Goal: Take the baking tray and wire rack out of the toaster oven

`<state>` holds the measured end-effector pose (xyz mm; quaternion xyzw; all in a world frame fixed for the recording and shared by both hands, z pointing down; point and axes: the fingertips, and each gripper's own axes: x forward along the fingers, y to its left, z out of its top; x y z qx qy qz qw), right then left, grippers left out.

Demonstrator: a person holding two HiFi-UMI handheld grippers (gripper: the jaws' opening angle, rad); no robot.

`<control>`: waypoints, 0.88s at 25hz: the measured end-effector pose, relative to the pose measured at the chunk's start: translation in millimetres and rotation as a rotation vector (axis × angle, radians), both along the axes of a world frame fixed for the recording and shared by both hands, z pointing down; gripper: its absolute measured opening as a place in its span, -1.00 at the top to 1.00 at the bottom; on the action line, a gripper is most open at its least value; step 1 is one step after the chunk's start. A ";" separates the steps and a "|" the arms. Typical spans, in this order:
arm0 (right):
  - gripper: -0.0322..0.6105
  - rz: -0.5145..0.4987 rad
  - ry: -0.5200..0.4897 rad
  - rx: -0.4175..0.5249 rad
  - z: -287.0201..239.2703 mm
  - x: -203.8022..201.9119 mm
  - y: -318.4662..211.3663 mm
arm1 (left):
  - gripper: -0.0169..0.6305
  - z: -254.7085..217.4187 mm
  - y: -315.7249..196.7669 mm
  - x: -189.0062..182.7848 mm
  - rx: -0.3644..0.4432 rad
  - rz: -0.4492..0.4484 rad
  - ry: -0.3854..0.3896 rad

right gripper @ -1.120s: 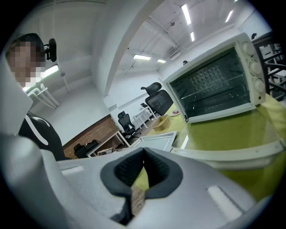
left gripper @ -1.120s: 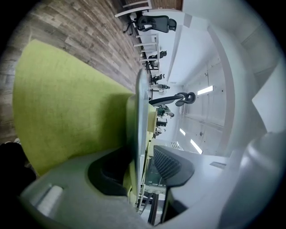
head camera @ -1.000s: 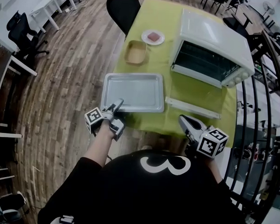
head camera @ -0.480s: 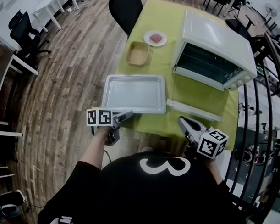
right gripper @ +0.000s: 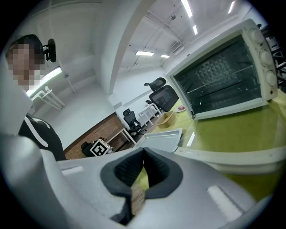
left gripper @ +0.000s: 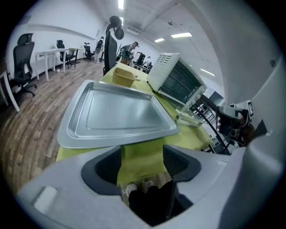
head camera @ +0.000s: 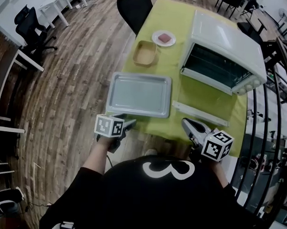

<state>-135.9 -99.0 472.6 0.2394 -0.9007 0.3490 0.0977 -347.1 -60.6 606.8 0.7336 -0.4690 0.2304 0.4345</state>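
One of two out: tray [head camera: 139, 94] on desk [head camera: 200, 97] | left hand-held gripper [head camera: 129, 122] just opened, spread, empty, backed off | right hand-held gripper [head camera: 186, 123] pressed together | rack [right gripper: 223, 87] still in oven [head camera: 226, 39].

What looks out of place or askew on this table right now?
Nothing is spilled or damaged. The baking tray sits at the left edge of the table, its left rim seeming to jut slightly past it. The door of the toaster oven lies open.
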 end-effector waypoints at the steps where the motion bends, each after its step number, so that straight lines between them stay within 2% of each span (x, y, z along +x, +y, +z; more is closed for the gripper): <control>1: 0.92 -0.006 -0.001 0.002 -0.5 0.6 0.2 | 0.01 -6.1 -0.1 2.6 0.019 0.004 -0.014; 3: 0.91 -0.015 -0.002 0.008 -1.9 4.3 0.1 | 0.06 -24.6 -5.2 9.7 0.083 0.010 -0.045; 6: 0.92 -0.024 -0.004 0.024 -6.7 15.5 0.1 | 0.44 -63.8 -17.5 26.3 0.219 0.017 -0.098; 8: 0.91 -0.024 -0.003 0.039 -11.8 27.9 1.2 | 0.62 -89.5 -21.6 46.0 0.293 0.028 -0.101; 10: 0.91 -0.018 -0.006 0.048 -17.8 43.7 1.6 | 0.75 -113.4 -24.7 70.9 0.354 0.030 -0.057; 14: 0.91 0.002 -0.024 0.069 -28.1 83.7 -0.1 | 0.87 -151.3 -30.8 134.9 0.452 0.046 0.032; 22: 0.92 -0.016 0.028 0.211 -53.2 169.5 16.5 | 0.91 -214.8 -30.0 280.2 0.582 0.182 0.138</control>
